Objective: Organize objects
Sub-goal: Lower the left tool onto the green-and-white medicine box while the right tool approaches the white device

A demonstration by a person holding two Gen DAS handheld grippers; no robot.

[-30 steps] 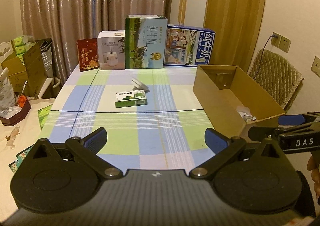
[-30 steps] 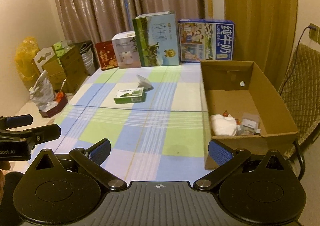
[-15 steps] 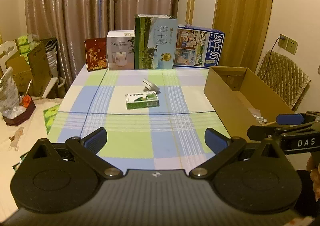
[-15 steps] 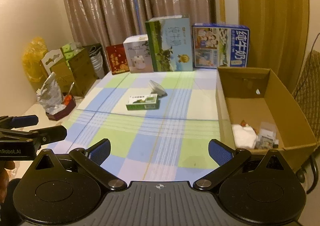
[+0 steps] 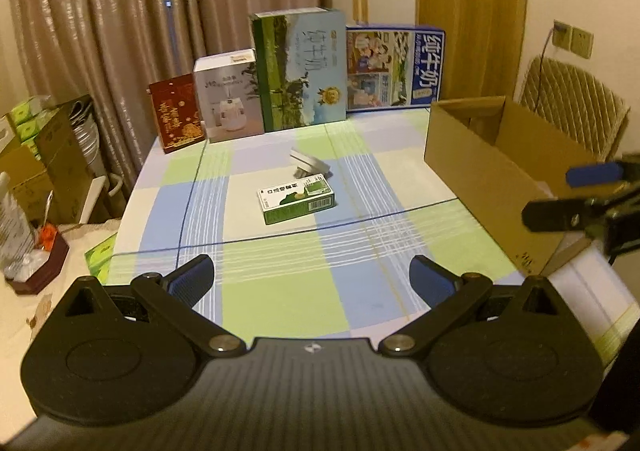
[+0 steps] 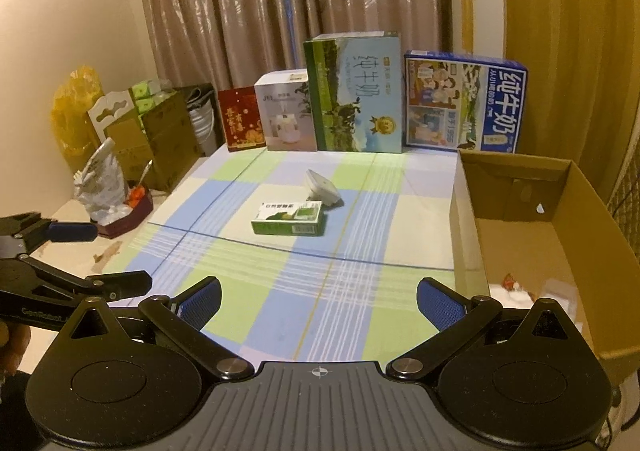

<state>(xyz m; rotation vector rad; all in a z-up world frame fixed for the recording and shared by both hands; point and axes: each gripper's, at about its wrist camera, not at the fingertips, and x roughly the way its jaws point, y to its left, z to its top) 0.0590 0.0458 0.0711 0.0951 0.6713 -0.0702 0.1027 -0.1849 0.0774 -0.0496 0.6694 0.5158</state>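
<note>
Left gripper (image 5: pixel 312 277) and right gripper (image 6: pixel 318 297) fill the bottom of their frames, both spread wide and holding nothing, hovering over the near edge of a checked tablecloth (image 5: pixel 280 303). At frame centre a green-and-white carton (image 5: pixel 297 200) lies flat, a small white plug-like object (image 5: pixel 310 164) just behind it; the open cardboard box (image 6: pixel 560 235) at right holds a few small items. This looks like the approach step: next, one gripper likely reaches forward, straddles the carton and closes.

Green-and-white small box (image 5: pixel 297 200), blue, green and cream checked tablecloth (image 5: pixel 280 291), brown cardboard box (image 6: pixel 560 235), shiny taupe curtains (image 6: pixel 280 11)
</note>
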